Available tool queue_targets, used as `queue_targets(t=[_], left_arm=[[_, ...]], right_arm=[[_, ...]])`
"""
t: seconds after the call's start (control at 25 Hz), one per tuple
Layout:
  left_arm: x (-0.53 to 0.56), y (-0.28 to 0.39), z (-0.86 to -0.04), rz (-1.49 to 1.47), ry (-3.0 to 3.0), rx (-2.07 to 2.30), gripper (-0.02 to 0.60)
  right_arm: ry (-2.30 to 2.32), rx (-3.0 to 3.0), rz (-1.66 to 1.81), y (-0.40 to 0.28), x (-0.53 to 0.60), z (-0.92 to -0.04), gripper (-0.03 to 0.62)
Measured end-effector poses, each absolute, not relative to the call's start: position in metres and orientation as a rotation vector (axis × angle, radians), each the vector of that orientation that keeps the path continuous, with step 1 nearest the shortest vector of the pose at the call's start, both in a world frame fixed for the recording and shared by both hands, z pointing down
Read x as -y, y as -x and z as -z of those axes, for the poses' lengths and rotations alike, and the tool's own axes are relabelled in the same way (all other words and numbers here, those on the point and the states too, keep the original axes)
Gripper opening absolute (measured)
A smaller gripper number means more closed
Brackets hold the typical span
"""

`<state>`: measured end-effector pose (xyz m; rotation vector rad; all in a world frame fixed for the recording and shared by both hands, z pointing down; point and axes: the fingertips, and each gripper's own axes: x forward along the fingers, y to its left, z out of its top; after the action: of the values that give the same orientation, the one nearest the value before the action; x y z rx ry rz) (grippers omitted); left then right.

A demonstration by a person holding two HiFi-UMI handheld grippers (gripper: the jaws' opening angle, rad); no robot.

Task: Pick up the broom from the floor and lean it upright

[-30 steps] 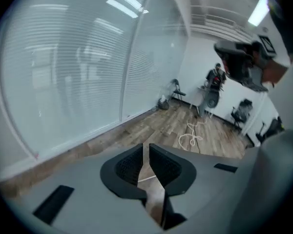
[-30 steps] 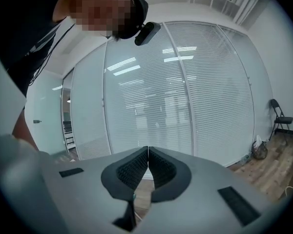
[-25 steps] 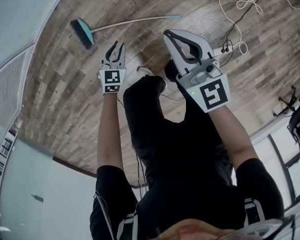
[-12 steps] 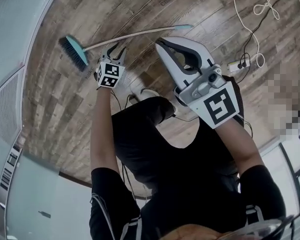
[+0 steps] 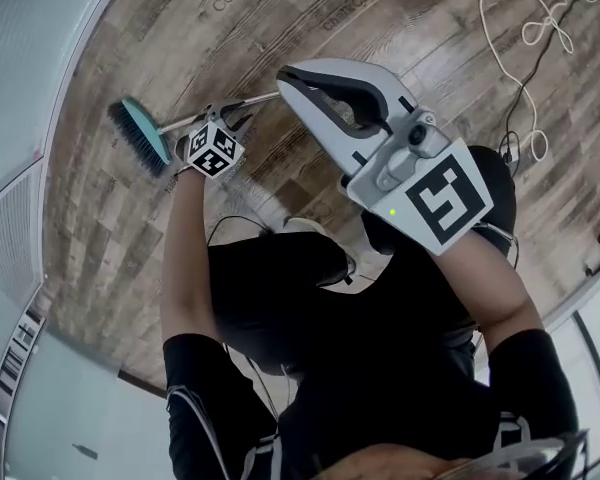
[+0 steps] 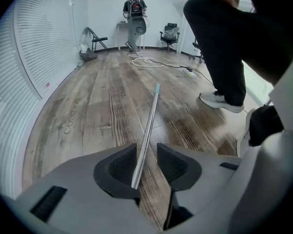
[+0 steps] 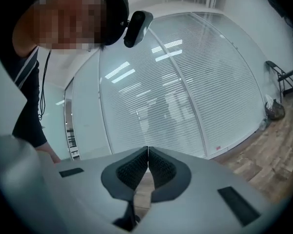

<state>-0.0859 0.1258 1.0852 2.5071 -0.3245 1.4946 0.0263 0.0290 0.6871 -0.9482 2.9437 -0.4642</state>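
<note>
1. The broom (image 5: 140,136) lies flat on the floor (image 5: 400,38). The left gripper (image 6: 146,152) jaws have just been opening and straddle its handle, released.
2. Gripping this near the brush, the long handle could sag or twist loose.
3. The right gripper (image 7: 147,152), clenched empty, offers no support.

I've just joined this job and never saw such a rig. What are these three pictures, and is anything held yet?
There is no robot: a person wears a downward-looking head camera and holds a two-jaw gripper in each hand; each gripper carries a camera looking along its jaws. On the wooden plank floor lies a broom with teal bristles and a silver metal handle. The left gripper has just been opening its jaws, which straddle the handle without pressing it. The right gripper is shut and empty. Nothing is held yet.
</note>
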Motion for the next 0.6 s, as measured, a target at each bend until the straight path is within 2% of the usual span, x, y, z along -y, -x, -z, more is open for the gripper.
queue_targets(t=[0.16,0.6], left_arm=[[-0.132,0.09,-1.107,-1.462,-2.448,0.32,0.137],[-0.141,0.092,-1.151,-1.784,-2.425,0.101,0.137]], right_arm=[[0.975,-2.945,0.473,-0.028,-0.02,-0.7,0.017],[0.922,-2.93,0.422,-0.018,-0.011,-0.695,0.018]])
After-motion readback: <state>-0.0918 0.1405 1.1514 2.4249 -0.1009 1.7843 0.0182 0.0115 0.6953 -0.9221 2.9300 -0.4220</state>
